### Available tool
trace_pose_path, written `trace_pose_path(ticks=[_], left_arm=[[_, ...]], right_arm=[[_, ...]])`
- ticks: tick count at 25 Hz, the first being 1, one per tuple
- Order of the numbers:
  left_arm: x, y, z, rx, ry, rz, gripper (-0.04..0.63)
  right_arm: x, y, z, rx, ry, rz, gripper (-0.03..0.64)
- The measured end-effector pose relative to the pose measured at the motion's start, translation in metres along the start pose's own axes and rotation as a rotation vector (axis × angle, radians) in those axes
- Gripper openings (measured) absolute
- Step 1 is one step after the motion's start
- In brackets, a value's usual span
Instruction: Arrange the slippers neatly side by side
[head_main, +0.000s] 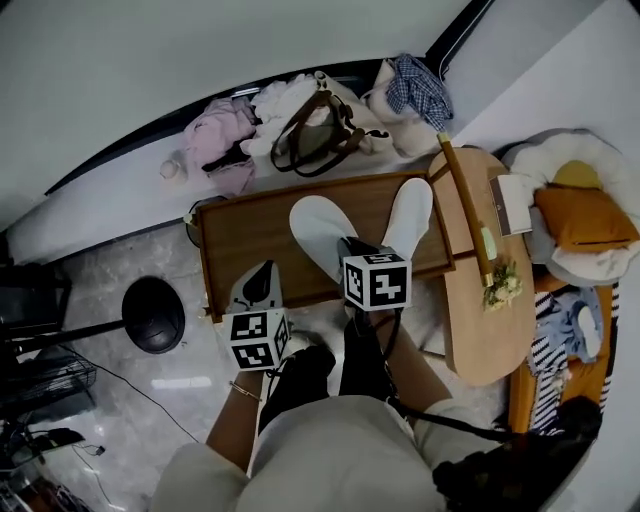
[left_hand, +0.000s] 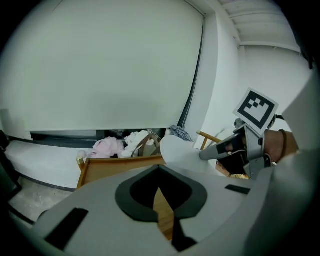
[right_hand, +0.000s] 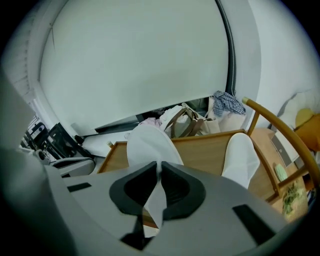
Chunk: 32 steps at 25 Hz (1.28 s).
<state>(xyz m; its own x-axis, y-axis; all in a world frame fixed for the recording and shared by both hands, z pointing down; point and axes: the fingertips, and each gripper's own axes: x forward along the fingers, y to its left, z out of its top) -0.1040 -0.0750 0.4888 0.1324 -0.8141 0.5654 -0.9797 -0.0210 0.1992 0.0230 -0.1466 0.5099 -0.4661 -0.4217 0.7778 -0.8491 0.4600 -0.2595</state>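
White slipper (head_main: 318, 232) at centre, second slipper (head_main: 408, 215) white too, warm brown wooden tray (head_main: 245, 235), black-and-white square-patterned marker cubes (head_main: 258, 338) at 6 o'clock, pink garment (head_main: 215, 135) at 11 o'clock — blue-and-white checked cloth (head_main: 420, 85) at 1 o'clock, orange cushion (head_main: 585, 215) at 3 o'clock, grey marbled floor (head_main: 150, 400).

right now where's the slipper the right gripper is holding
In the head view the held slipper is over the middle of the wooden tray, its near end in the jaws of the right gripper, just left of the other slipper on the tray.
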Motion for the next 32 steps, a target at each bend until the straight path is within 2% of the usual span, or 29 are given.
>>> trace_pose_path(ticks=[11,22,32], left_arm=[[0.020,0.012,-0.004,0.056,0.053,-0.038,0.005],[0.048,0.032,-0.022,0.009,0.088,-0.007,0.005],[0.066,0.024,-0.030,-0.014,0.113,-0.004,0.005]], right_arm=[[0.017,-0.012,-0.006,0.180,-0.037,-0.057,0.051],[0.054,-0.037,-0.001,0.343,-0.048,-0.082,0.051],[0.072,-0.066,-0.001,0.451,-0.054,-0.115,0.051]])
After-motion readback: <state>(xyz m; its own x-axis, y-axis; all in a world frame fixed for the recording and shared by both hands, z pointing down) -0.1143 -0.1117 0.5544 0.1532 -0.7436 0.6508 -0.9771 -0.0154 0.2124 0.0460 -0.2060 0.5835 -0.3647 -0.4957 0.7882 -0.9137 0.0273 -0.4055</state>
